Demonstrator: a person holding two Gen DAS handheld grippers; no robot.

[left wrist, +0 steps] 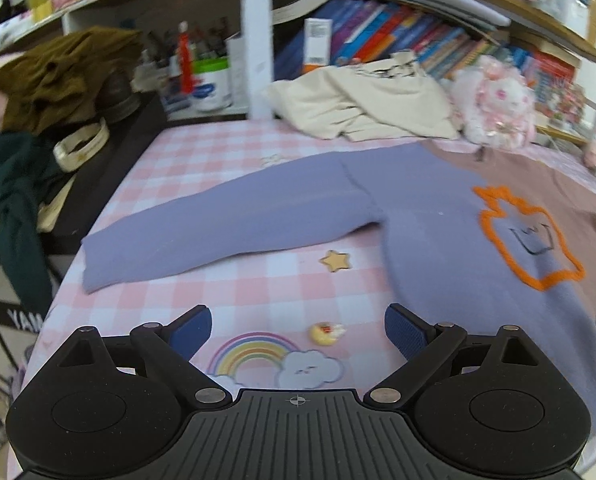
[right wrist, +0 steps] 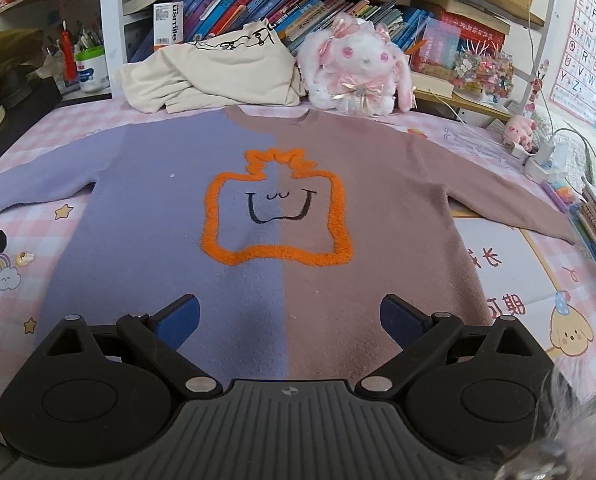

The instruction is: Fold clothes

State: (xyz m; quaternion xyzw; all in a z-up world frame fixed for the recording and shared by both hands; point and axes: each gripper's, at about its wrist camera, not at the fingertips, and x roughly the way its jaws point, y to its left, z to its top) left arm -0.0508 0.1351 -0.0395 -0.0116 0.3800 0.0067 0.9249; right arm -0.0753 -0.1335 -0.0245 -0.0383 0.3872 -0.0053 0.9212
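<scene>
Both claws hover released — left claw (left wrist: 298,334), right claw (right wrist: 290,318) — over the sweater (right wrist: 258,160).

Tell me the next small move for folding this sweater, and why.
Probably lower the left gripper onto the purple sleeve's cuff. The sweater lies flat, both sleeves spread, nothing folded; both grippers are open and empty, and that sleeve lies just ahead.

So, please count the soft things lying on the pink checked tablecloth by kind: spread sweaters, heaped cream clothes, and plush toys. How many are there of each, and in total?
Spread sweaters: 1, the purple-and-mauve sweater.
Heaped cream clothes: 1, the cream garment pile; how many pieces it holds cannot be told.
Plush toys: 2, the white bunny and the small pink plush.
Total: 4
</scene>
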